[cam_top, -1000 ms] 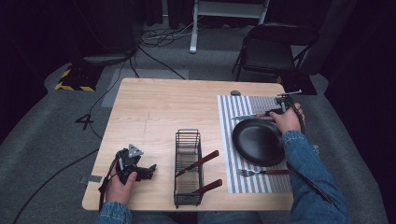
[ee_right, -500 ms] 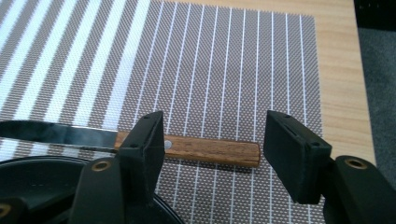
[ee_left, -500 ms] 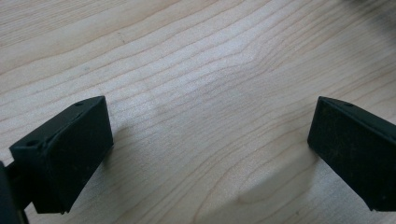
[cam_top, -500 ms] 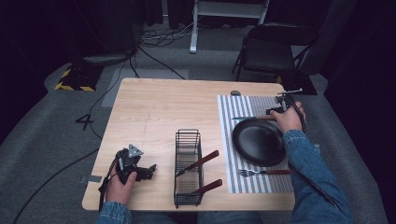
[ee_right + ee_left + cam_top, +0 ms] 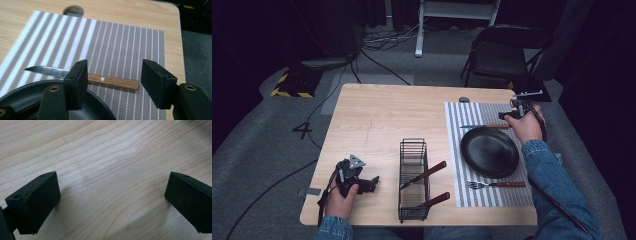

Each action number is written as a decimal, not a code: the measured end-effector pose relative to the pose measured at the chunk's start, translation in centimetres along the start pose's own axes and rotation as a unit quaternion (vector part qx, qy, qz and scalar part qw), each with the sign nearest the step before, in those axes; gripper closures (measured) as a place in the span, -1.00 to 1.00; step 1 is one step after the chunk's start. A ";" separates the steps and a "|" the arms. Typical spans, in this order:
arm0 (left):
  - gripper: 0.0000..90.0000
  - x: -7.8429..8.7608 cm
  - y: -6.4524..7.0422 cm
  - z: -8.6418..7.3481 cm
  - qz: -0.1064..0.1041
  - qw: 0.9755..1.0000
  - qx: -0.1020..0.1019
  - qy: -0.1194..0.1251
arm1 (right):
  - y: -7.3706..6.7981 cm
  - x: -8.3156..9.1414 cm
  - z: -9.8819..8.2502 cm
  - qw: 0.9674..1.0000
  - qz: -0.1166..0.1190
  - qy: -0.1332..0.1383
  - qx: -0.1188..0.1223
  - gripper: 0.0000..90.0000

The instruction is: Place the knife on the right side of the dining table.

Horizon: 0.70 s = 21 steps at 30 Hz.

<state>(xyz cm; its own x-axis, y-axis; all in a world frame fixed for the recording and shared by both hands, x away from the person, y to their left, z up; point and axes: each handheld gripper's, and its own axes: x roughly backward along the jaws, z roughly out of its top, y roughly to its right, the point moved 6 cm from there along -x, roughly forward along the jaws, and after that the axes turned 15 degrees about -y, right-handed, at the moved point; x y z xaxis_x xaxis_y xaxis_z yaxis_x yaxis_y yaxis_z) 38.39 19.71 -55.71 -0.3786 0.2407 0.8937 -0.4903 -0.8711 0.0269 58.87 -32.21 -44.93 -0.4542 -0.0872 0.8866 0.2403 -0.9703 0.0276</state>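
Wood-handled knife [image 5: 82, 77] is lying flat on the striped mat [image 5: 120, 45], blade pointing toward the mat's inner side, just beyond the black plate [image 5: 100, 110], whose rim it borders. Right gripper [image 5: 113, 83] is hovering above the handle, jaws standing apart with nothing pressed between them, after closing a little just now; the knife is lying free below them. In the high view the knife [image 5: 484, 126] is sitting at the mat's far part, between the plate [image 5: 490, 151] and the mat's far edge, with the right gripper [image 5: 507, 115] by its handle end. A fork [image 5: 495, 184] is lying on the mat's near side, beside the plate. Wire rack [image 5: 413, 180] is standing left of the mat, holding two more wood-handled utensils [image 5: 424, 175]. Left gripper [image 5: 362, 181] is resting near the table's [image 5: 382, 115] near-left corner, well apart from everything; its own view shows jaws wide apart over bare wood [image 5: 107, 170].
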 end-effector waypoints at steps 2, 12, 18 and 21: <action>-0.99 0.0 0.0 0.0 0.000 1.000 0.001 0.000 | -0.2 0.5 0.1 1.000 0.002 0.004 0.003 -0.14; -0.99 0.0 0.0 0.0 0.000 1.000 0.001 0.000 | -3.7 4.9 0.0 0.997 0.046 0.041 0.039 -0.13; -0.99 0.0 0.0 -0.1 0.000 1.000 0.001 -0.001 | -6.8 7.0 -0.8 0.993 0.073 0.058 0.074 -0.13; -0.99 0.0 0.0 -0.1 0.000 1.000 0.001 -0.002 | -9.0 8.3 -1.6 0.988 0.095 0.068 0.097 -0.13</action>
<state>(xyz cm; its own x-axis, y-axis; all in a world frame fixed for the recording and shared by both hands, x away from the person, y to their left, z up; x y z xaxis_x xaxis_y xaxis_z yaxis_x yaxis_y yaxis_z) 38.30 19.74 -55.70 -0.3762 0.2391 0.8952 -0.4886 -0.8721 0.0276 51.53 -24.62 -38.54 -0.4927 -0.3065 0.8144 0.4863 -0.8731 -0.0344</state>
